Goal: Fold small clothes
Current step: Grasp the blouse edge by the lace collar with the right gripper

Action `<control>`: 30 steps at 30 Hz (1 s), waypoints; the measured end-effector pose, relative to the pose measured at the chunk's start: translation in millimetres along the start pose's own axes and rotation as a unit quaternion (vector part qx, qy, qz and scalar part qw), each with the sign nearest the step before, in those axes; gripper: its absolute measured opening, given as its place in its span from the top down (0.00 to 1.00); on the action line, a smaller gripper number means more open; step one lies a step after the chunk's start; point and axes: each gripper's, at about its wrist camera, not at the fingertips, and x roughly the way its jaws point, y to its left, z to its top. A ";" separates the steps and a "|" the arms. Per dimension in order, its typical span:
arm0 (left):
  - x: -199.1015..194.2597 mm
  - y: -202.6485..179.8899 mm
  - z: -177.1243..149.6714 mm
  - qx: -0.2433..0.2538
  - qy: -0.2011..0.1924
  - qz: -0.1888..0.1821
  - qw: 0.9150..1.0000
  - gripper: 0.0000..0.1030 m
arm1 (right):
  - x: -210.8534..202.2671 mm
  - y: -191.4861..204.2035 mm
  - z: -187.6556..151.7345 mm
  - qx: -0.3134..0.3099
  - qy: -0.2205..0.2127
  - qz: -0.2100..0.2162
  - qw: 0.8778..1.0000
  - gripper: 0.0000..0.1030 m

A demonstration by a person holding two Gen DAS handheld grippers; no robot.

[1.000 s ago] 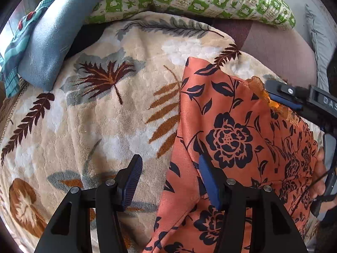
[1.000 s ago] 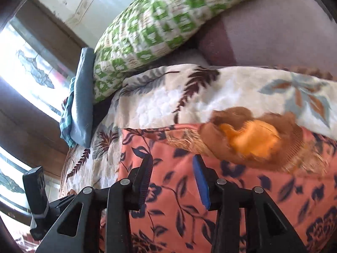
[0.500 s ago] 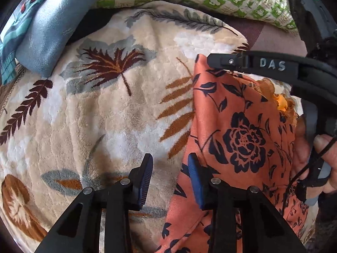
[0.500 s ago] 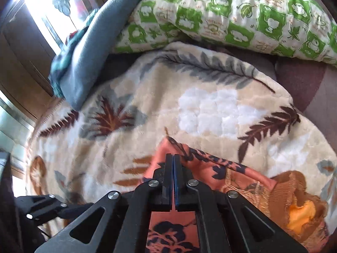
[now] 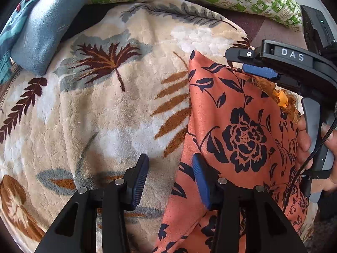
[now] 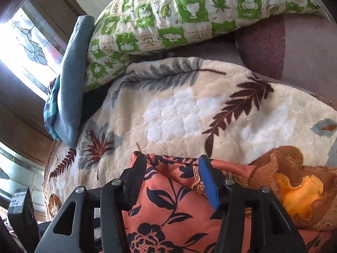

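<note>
Your left gripper (image 5: 170, 175) is spread over the orange garment's (image 5: 236, 130) near edge, your right gripper (image 6: 171, 175) spread at its far corner (both gripping nothing), ready to fold.

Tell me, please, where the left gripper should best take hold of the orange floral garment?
Probably the orange floral garment by its free left edge, entered from the blanket side: that straight edge already lies between the left gripper's open fingers.

A plush cream blanket with leaf prints (image 5: 118, 113) covers the bed. A green-checked quilted pillow (image 6: 189, 14) lies beyond it, beside a folded blue-grey cloth (image 6: 69, 92).
</note>
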 end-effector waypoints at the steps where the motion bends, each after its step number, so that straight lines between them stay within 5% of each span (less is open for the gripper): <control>1: -0.8 -2.6 -1.3 0.005 -0.001 0.000 1.000 0.58 | 5.1 1.7 -2.5 -0.009 0.013 0.000 1.000 0.48; 4: -9.5 -7.7 -2.6 0.012 -0.011 0.001 1.000 0.58 | 19.0 16.8 -13.2 -0.052 0.035 -0.010 0.998 0.49; 5: -15.0 -7.8 -2.8 0.009 -0.021 -0.002 1.000 0.58 | 18.5 24.7 -15.9 -0.077 0.027 -0.027 0.996 0.58; 6: -19.9 -8.5 -2.7 0.010 -0.029 -0.008 1.000 0.56 | 17.4 33.3 -16.7 -0.099 0.021 -0.026 0.994 0.88; 7: -23.6 -9.6 -3.0 0.012 -0.032 -0.011 0.999 0.54 | 14.5 41.5 -16.0 -0.111 0.015 -0.022 0.993 0.97; 10: -26.5 -15.7 -5.7 0.023 -0.049 0.011 0.998 0.54 | 4.9 59.2 -11.1 -0.127 -0.021 -0.016 0.992 0.97; 16: -14.0 -26.2 -7.2 0.039 -0.035 0.036 0.998 0.54 | 32.3 45.4 -16.9 -0.083 -0.002 -0.026 0.996 0.97; 21: -14.3 -29.2 -7.8 0.040 -0.037 0.040 0.998 0.54 | -9.0 24.4 -23.0 -0.019 -0.042 -0.004 0.999 0.84; 26: -23.5 -29.6 -9.3 0.041 -0.039 0.026 0.998 0.54 | -96.1 -49.4 -68.9 0.078 -0.113 -0.023 0.990 0.74; 30: -40.4 -29.3 -11.0 0.028 -0.044 -0.033 0.998 0.54 | -166.3 -142.5 -139.0 0.175 -0.141 -0.112 0.968 0.70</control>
